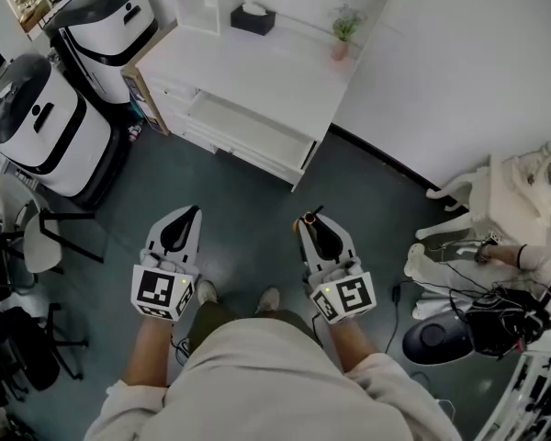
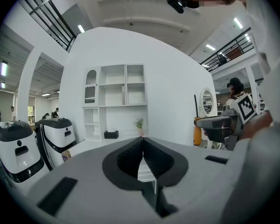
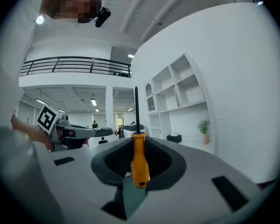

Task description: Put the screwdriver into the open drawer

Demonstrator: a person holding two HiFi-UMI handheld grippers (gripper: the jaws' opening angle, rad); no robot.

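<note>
Seen from the head view, I stand on a dark floor facing a white desk [image 1: 257, 62] whose drawer [image 1: 248, 148] is pulled open. My right gripper [image 1: 310, 219] is shut on the screwdriver [image 1: 298, 224]. Its orange handle [image 3: 140, 160] sits between the pads and the black shaft points straight up. My left gripper [image 1: 191, 211] is shut with nothing in it, and the jaws meet in the left gripper view [image 2: 143, 141]. Both grippers are held level, side by side, well short of the drawer. The right gripper [image 2: 214, 122] and the screwdriver [image 2: 196, 127] also appear at the right of the left gripper view.
Two white-and-black machines [image 1: 37, 127] [image 1: 106, 21] stand left of the desk. Black chairs [image 1: 37, 237] crowd the left edge. A tissue box [image 1: 253, 18] and a small potted plant [image 1: 342, 30] rest on the desk. A white wall [image 1: 459, 62] runs on the right, with cables and equipment [image 1: 477, 283] below it.
</note>
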